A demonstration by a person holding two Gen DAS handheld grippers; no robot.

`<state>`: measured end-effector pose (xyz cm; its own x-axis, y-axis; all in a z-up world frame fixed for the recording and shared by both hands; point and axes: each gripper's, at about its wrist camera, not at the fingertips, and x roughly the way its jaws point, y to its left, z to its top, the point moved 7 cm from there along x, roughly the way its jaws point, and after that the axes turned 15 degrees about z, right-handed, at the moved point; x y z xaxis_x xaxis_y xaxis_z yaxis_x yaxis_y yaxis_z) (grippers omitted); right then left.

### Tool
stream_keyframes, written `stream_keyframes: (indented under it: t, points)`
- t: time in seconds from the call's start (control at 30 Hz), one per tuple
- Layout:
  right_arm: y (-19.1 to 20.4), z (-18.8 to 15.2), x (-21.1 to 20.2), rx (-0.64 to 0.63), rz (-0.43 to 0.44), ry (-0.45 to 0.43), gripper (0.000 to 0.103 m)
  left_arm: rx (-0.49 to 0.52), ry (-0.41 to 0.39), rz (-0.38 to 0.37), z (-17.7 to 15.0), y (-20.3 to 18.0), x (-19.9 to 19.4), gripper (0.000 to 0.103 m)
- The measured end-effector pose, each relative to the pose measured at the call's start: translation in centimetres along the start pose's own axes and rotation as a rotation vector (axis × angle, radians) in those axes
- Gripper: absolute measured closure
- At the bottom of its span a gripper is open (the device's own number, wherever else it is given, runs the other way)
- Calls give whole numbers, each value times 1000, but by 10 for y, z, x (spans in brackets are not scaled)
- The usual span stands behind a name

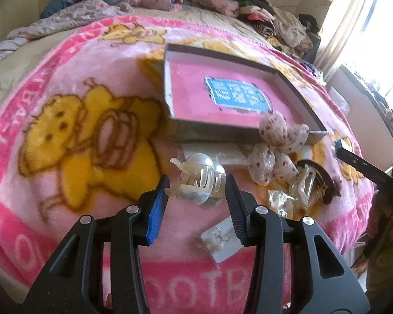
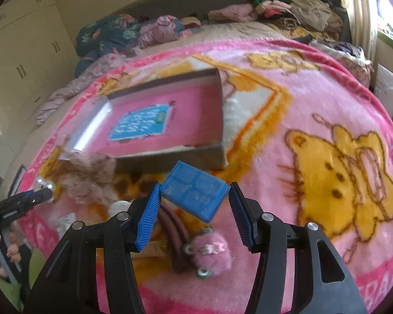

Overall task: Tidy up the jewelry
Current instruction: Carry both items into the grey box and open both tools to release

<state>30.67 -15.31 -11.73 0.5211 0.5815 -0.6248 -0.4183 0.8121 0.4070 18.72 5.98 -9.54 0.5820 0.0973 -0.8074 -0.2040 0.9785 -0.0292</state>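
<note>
two grabs lined up, neither closed

between my left gripper (image 1: 196, 196) fingers sits a clear hair claw (image 1: 196, 183), lying on the pink blanket (image 1: 65, 136). the jaws stand apart on either side of it, released, and i cannot tell whether the pads touch it. i judge the claw light, hard and slick, sprung, with thin teeth that could snap; i would squeeze across its rounded body, not the teeth or the small levers at its left end.

my right gripper (image 2: 194, 201) is spread too, with a blue plastic case (image 2: 194, 193) lying tilted between the fingers, its near corner pointing back at me. it looks stiff and light, with smooth faces, so i would close on two flat opposite sides rather than on corners.

farther off lies the open box (image 1: 175, 125) with its pink floor, seemingly where things go. right of the claw are a spotted fabric bow (image 1: 275, 146), a brown clip (image 1: 325, 180) and a card of earrings (image 1: 221, 238) near my right finger. nearest me in the right view lies a pink fuzzy charm (image 2: 212, 253).
</note>
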Motion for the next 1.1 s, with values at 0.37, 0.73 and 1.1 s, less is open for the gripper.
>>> stream_keyframes:
  t: [0.37, 0.73, 1.1]
  points:
    - [30, 49, 1, -80, 61, -49, 51, -37, -49, 16, 49, 16, -7, 68]
    - [26, 80, 31, -106, 49, -34, 51, 27, -52, 8, 90, -20, 18, 68]
    - [13, 85, 67, -97, 17, 36, 51, 112, 0, -12, 101, -60, 58, 68]
